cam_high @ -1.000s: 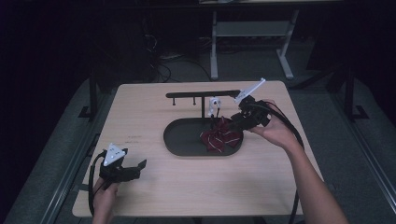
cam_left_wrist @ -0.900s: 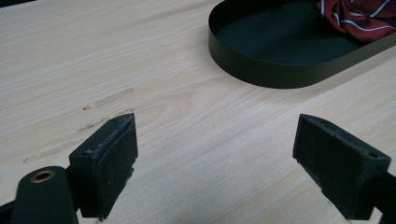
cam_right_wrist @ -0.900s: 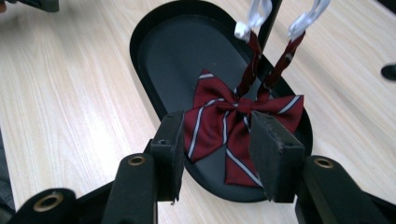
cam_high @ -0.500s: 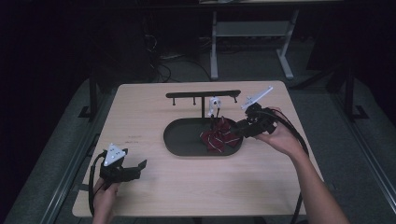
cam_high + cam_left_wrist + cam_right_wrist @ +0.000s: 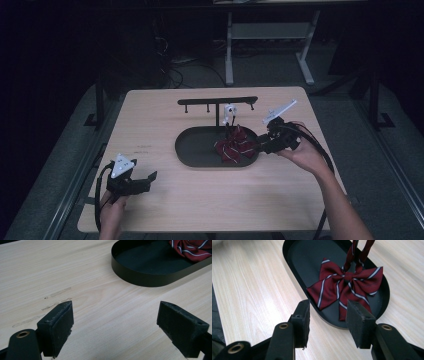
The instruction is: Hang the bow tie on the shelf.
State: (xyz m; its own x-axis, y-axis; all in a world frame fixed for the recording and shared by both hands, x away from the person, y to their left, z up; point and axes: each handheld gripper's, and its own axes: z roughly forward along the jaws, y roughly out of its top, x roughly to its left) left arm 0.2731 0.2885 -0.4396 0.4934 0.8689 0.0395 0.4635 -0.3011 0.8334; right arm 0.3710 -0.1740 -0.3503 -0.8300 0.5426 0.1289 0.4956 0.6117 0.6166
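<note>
Spanning the scene, a pale wooden table [image 5: 165, 115]. On it, a black oval tray [image 5: 195, 150] under a black rack [image 5: 217, 101]. Inside the tray — a striped red bow tie [image 5: 344, 283]. Right gripper [image 5: 328, 315] spread, just beside the tray rim; left gripper [image 5: 116, 322] wide apart, empty — well apart from the tray.

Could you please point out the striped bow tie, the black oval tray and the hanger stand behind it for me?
striped bow tie [image 5: 344, 287], right gripper view, on its centre knot area.
black oval tray [image 5: 140, 280], left gripper view, on its outer wall.
hanger stand [image 5: 217, 101], high view, on its horizontal top bar.
</note>
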